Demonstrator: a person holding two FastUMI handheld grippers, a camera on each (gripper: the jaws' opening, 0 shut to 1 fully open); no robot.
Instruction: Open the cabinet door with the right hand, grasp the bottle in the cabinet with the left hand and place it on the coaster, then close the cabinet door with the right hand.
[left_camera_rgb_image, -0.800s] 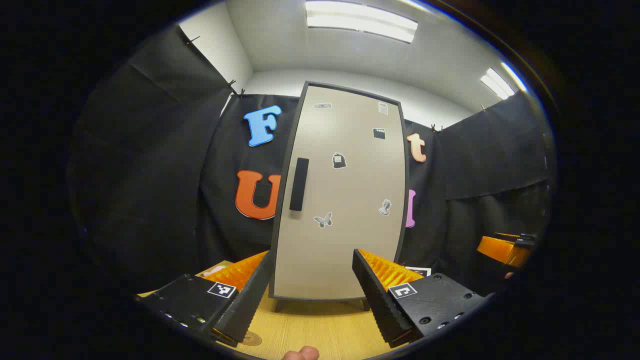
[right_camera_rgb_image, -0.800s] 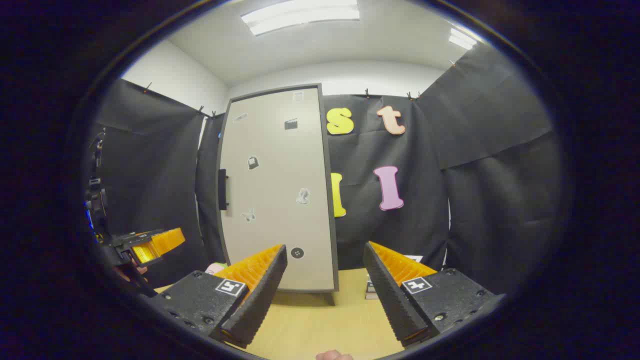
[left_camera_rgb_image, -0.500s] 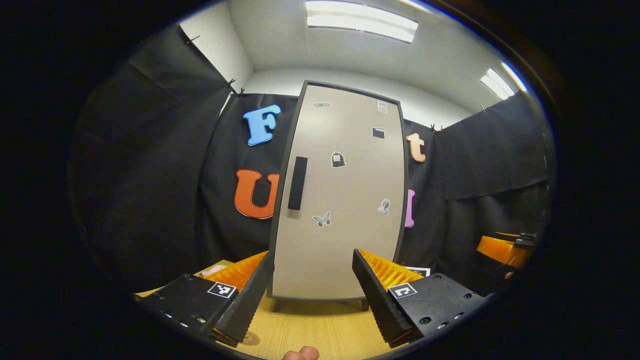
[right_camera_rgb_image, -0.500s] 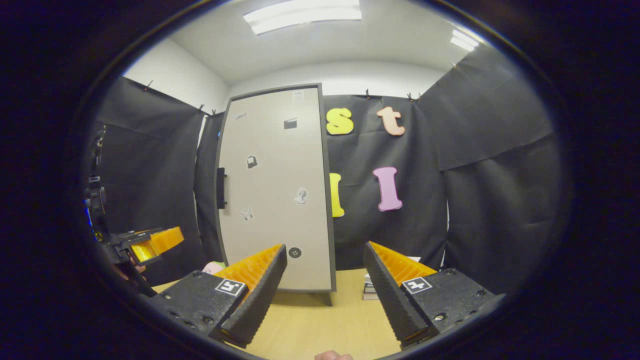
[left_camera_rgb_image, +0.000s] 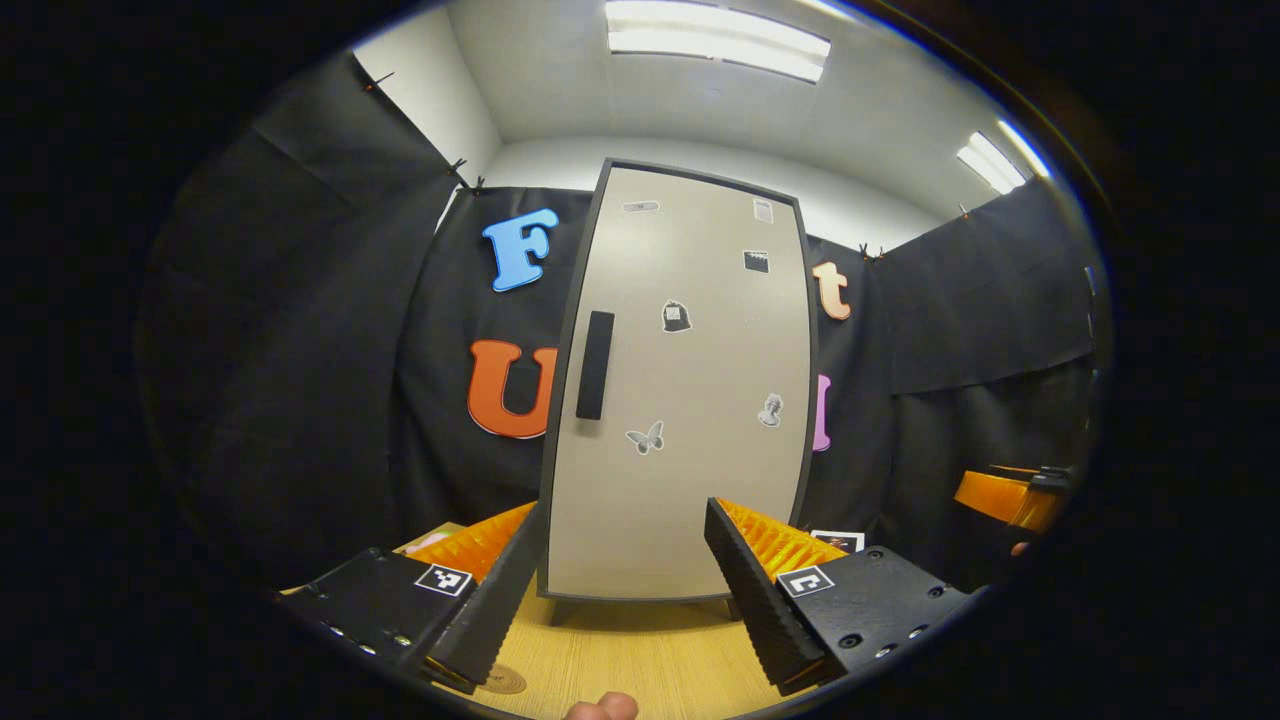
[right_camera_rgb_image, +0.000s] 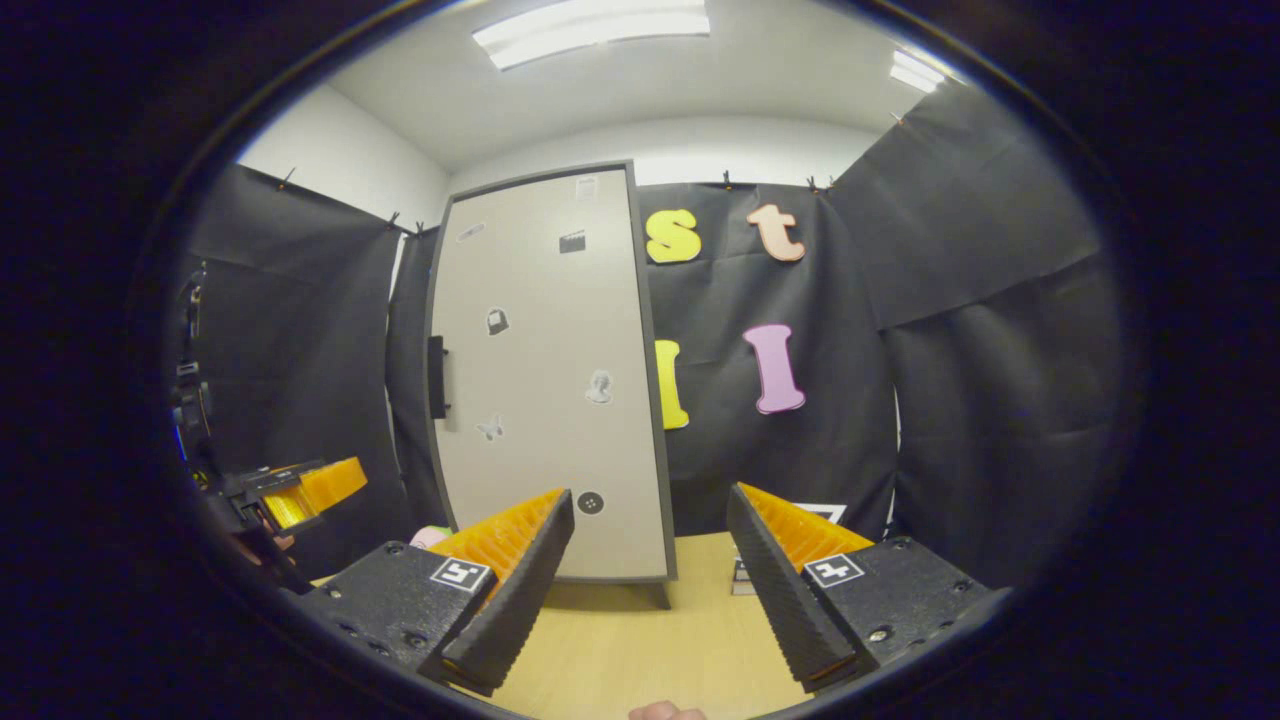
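Note:
A tall beige cabinet (left_camera_rgb_image: 690, 400) with a dark frame stands on the wooden table, its door shut and a black vertical handle (left_camera_rgb_image: 595, 365) near the door's left edge. In the right gripper view the same cabinet (right_camera_rgb_image: 545, 400) stands left of centre, handle (right_camera_rgb_image: 436, 376) at its left edge. A round brown coaster (left_camera_rgb_image: 503, 681) lies on the table just in front of my left gripper (left_camera_rgb_image: 622, 590), which is open and short of the cabinet. My right gripper (right_camera_rgb_image: 650, 580) is open too, aimed at the cabinet's right edge. The bottle is hidden behind the door.
The wooden table (right_camera_rgb_image: 640, 640) runs up to the cabinet's feet. A small stack of flat things (right_camera_rgb_image: 742, 575) lies right of the cabinet, a pink thing (right_camera_rgb_image: 430, 537) to its left. The other gripper shows at the far right of the left gripper view (left_camera_rgb_image: 1005, 497) and the far left of the right gripper view (right_camera_rgb_image: 300, 490).
Both views have shifted very slightly; the cabinet sits a touch higher and more to the left in the right gripper view. The door stays shut and both grippers stay open.

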